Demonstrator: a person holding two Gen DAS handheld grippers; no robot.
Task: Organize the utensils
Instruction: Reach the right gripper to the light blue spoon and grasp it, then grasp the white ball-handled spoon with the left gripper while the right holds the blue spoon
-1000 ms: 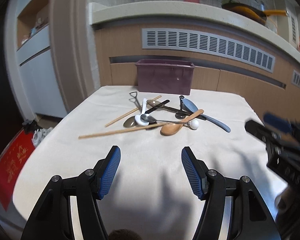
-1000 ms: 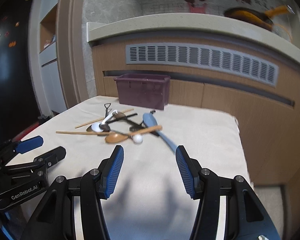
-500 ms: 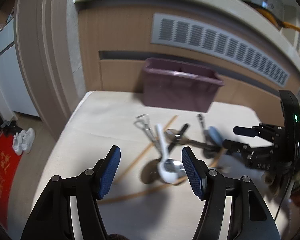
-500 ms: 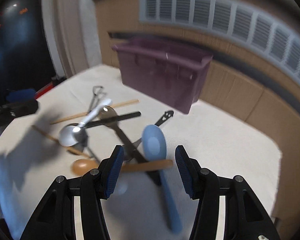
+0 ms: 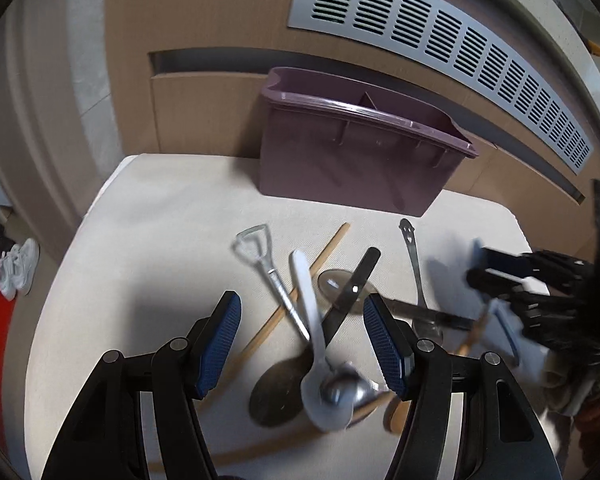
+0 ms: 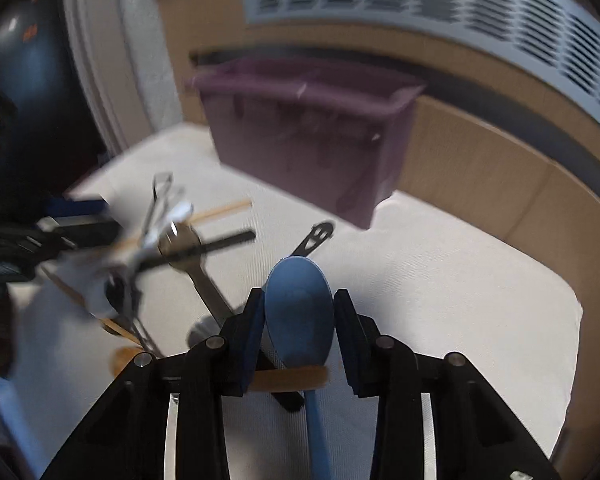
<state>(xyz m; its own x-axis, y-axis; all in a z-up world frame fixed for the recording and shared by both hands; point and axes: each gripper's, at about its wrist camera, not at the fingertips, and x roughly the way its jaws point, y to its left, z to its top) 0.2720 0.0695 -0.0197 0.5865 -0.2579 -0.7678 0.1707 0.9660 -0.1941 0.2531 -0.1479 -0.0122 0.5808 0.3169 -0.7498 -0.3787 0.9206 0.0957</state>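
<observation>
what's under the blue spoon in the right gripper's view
Under the blue spoon, a wooden handle and a dark utensil cross beneath it. The right gripper hides the rest.

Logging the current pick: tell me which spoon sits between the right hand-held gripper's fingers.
The blue spoon: its bowl sits between the right hand-held gripper pads; the white spoon lies under the left one.

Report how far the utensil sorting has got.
Done: nothing visibly in the purple bin. In hand: right gripper has its jaws closed around the blue spoon; left gripper hangs open over the white spoon. Left: the whole pile on the table.
</observation>
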